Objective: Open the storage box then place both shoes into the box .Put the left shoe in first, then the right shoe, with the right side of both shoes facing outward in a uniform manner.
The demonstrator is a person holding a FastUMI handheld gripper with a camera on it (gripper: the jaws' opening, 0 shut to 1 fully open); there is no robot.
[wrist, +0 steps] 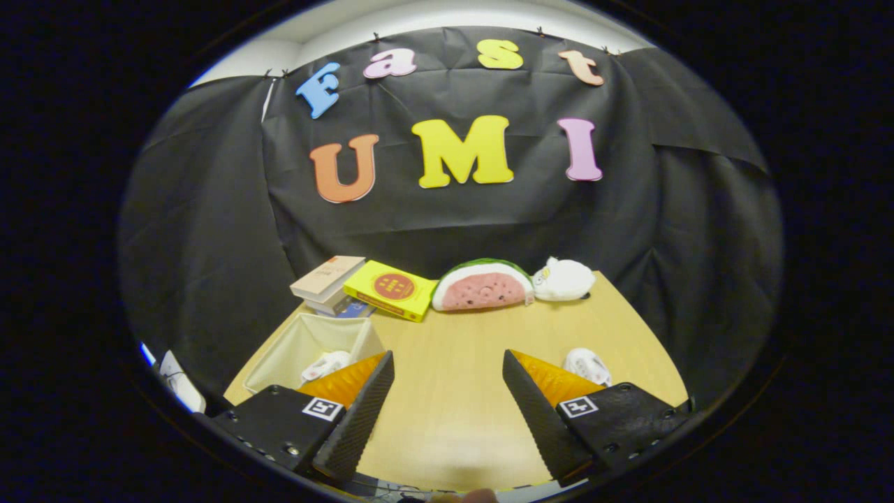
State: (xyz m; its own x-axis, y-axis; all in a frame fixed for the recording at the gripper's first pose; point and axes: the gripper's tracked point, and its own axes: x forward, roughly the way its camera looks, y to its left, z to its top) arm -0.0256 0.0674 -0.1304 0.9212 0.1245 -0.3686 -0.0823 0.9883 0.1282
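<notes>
On the counter, left of the jaws, stood the box, open-topped, one white shoe lying inside it. Second shoe lay on the bare counter, just behind the right finger. Gripper: jaws spread wide, holding nothing, bare counter between them. Along the far edge: books, watermelon plush, white plush. Risk: the second shoe, partly hidden by the finger, could be gripped askew and go into the box facing the wrong way, or be nudged toward the counter's edge.
</notes>
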